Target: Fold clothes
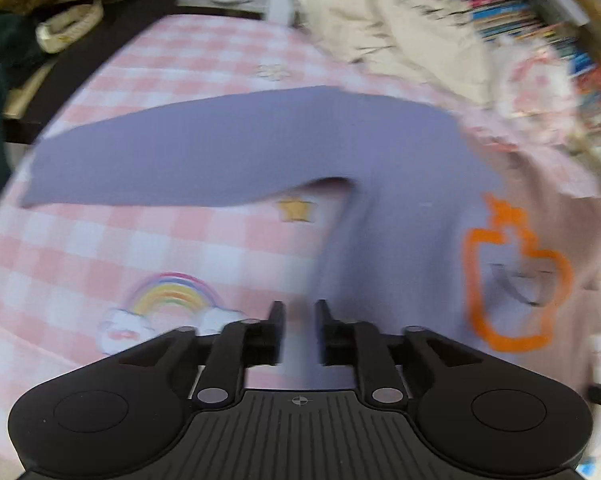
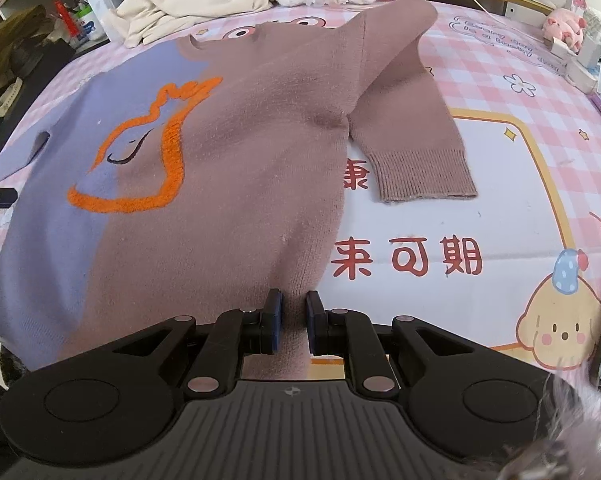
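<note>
Your 2-tone lilac and dusty-brown knitted sweater (image 2: 228, 168) lies flat, front up, on the pink checked bedsheet (image 2: 500, 64), its brown sleeve (image 2: 404, 120) out toward 2 o'clock. Your right gripper (image 2: 293, 322) is clamped on the hem; if it lifts alone, the body will bunch. Your left gripper (image 1: 299, 330) stands apart over lilac hem, pinching nothing, so that corner may stay behind. No containers are clearly identifiable.

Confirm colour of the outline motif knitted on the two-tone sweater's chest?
Orange, on the purple-and-brown knitted sweater; the outline motif shows sharpest in the right wrist view.
</note>
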{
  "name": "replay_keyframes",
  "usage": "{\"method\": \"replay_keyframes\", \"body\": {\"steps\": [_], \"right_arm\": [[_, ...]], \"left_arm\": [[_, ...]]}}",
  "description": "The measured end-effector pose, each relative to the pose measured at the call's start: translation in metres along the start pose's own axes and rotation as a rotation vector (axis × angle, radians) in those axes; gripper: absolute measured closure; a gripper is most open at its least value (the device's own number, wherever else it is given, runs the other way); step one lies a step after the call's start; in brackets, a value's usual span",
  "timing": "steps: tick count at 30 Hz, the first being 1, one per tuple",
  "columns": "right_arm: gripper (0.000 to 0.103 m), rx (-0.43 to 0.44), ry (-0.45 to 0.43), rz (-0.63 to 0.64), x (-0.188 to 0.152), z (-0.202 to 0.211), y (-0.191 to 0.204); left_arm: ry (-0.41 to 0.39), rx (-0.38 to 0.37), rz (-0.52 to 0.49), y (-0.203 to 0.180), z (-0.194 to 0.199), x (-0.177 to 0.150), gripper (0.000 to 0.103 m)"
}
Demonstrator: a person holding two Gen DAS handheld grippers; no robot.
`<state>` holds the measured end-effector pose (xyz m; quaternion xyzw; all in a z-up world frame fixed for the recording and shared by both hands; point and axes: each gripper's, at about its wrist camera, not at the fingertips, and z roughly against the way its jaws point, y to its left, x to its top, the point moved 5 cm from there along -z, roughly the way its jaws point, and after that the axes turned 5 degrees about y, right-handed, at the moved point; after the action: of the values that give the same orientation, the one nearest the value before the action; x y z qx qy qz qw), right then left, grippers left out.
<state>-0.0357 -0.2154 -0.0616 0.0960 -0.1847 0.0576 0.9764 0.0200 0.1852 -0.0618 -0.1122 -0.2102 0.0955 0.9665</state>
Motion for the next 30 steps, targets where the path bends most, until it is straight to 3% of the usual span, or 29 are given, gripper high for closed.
{"method": "replay_keyframes", "body": {"steps": [1,3,6,8,11,13,16,18,20,23,25,27,30], "right_arm": [[0.091,0.0,-0.004,-0.005,0.001,0.0,-0.001],[0.092,-0.015,-0.03,-0.016,0.004,-0.001,-0.004],[0.092,-0.155,-0.12,0.043,0.023,-0.009,-0.004],[0.092,-0.274,-0.174,0.11,0.038,-0.017,0.0],[0.092,-0.237,-0.159,0.183,0.043,-0.02,0.016],[0.092,-0.101,-0.099,0.228,0.029,-0.013,0.037],[0.092,0.178,0.024,0.279,-0.001,0.0,0.067],[0.093,0.27,0.09,0.283,-0.013,-0.001,0.072],[0.093,0.193,0.054,0.201,-0.009,-0.008,0.056],[0.092,-0.087,-0.115,-0.037,0.015,-0.012,0.004],[0.092,-0.138,-0.133,-0.097,0.026,-0.022,-0.011],[0.092,-0.124,-0.128,-0.03,0.031,-0.028,-0.001],[0.092,0.036,-0.087,0.051,0.029,-0.026,0.026]], "left_arm": [[-0.01,-0.005,-0.006,-0.003,-0.001,-0.002,0.055],[-0.024,0.049,-0.044,-0.013,-0.006,-0.004,0.057],[-0.032,0.142,-0.121,-0.025,-0.019,-0.01,0.06],[-0.045,0.152,-0.159,-0.032,-0.023,-0.012,0.062],[-0.057,0.142,-0.169,-0.038,-0.025,-0.01,0.078],[-0.065,0.14,-0.167,-0.038,-0.027,-0.006,0.085],[-0.072,0.139,-0.171,-0.036,-0.03,0.0,0.088],[-0.071,0.137,-0.181,-0.037,-0.031,0.001,0.091],[-0.074,0.145,-0.195,-0.038,-0.031,0.0,0.091],[-0.082,0.157,-0.213,-0.041,-0.031,-0.002,0.091],[-0.087,0.159,-0.218,-0.043,-0.031,-0.004,0.092],[-0.088,0.169,-0.233,-0.046,-0.031,-0.005,0.095],[-0.088,0.169,-0.226,-0.046,-0.031,-0.004,0.095]]}}
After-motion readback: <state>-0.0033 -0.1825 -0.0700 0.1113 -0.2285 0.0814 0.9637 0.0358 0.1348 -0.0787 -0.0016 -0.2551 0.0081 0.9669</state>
